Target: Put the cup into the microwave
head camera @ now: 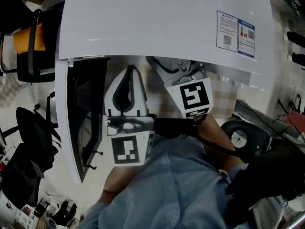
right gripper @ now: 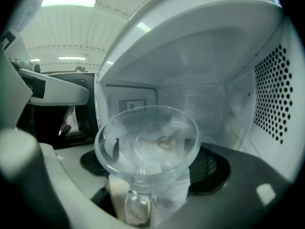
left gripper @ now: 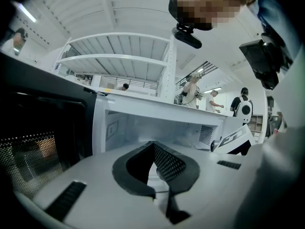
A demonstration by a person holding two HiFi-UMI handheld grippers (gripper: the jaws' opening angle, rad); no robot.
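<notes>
Right gripper view: right tool (right gripper: 151, 171) clamps the cup (right gripper: 147, 138) within the microwave (right gripper: 269, 97); left tool (left gripper: 153, 148) sits closed.

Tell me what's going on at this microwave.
A person is working with a gripper in each hand. The right gripper is clamped on the stem of a clear glass cup and holds it in the mouth of the microwave, whose door stands open at the left. The left gripper is shut on nothing, in front of the opening.
</notes>
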